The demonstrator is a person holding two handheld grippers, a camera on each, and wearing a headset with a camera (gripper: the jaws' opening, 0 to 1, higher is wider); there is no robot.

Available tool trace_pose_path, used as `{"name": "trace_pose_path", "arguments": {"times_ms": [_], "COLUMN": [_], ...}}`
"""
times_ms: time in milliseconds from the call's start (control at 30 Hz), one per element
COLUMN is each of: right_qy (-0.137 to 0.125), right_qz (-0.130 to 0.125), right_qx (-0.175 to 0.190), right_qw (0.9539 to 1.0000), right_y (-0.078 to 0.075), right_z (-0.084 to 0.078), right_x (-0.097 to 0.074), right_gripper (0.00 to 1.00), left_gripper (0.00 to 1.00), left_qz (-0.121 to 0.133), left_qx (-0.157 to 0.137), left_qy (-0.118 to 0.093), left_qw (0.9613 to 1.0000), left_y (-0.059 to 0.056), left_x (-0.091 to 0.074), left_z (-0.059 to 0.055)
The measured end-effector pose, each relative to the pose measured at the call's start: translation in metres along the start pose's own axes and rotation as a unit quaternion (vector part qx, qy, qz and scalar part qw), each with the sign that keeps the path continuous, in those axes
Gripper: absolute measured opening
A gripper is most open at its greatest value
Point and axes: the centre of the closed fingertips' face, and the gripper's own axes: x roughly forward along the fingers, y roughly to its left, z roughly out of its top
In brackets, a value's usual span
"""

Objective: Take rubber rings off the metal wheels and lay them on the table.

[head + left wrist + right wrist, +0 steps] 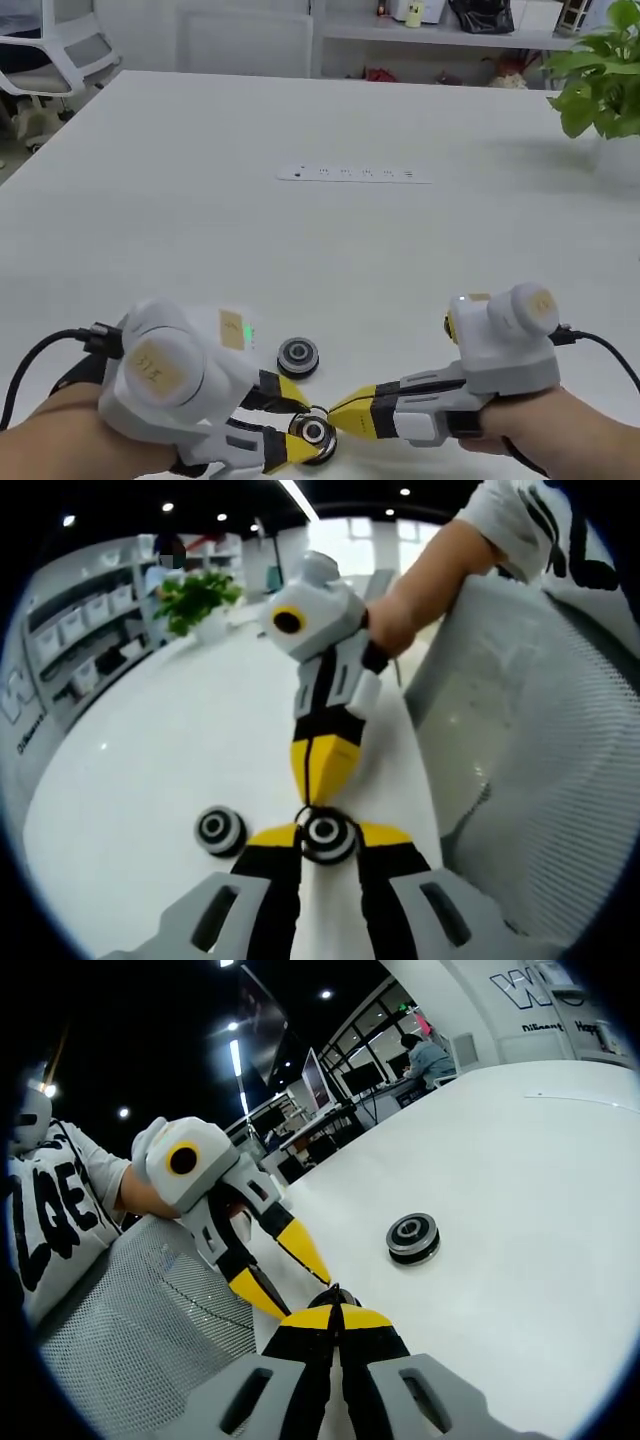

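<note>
The left gripper (327,833) is clamped on the held wheel (313,432), one yellow jaw on each side of it, low over the near edge of the table (330,250); the grip looks meant to keep the metal body from turning or sliding while the other tool works on it. The right gripper (336,1318) comes in from the opposite side, its jaws drawn together into a narrow wedge whose tip meets the held wheel's rim; that is where the dark rubber ring (308,838) sits, so the closed point seems placed to catch or pry under the band; whether any rubber is actually nipped between those jaws cannot be told. The ring is seemingly not yet off. A loose wheel (298,356) lies flat on the table just beyond the held wheel and a little to its left, apart from both tools; it too shows a dark outer band, so it is probably waiting its turn. The ground around the held wheel is bare tabletop, which leaves room to lay a freed ring down.
</note>
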Motion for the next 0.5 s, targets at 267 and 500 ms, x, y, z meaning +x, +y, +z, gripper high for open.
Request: {"name": "trace_pose_path", "arguments": {"times_ms": [267,500], "right_qy": [-0.001,0.000], "right_qz": [0.002,0.002], "right_qx": [0.000,-0.001], "right_qw": [1.0000,1.0000], "right_y": [0.0011,0.0015], "right_z": [0.0006,0.0008], "right_x": [0.0002,0.0000], "right_gripper": [0.00,0.00], "left_gripper": [0.28,0.33], "left_qz": [0.001,0.001], "left_qx": [-0.013,-0.022], "left_qy": [-0.008,-0.015], "left_qw": [0.9999,0.9996], "left_y": [0.0014,0.0029], "left_x": [-0.0040,-0.0083], "left_z": [0.0032,0.0070]}}
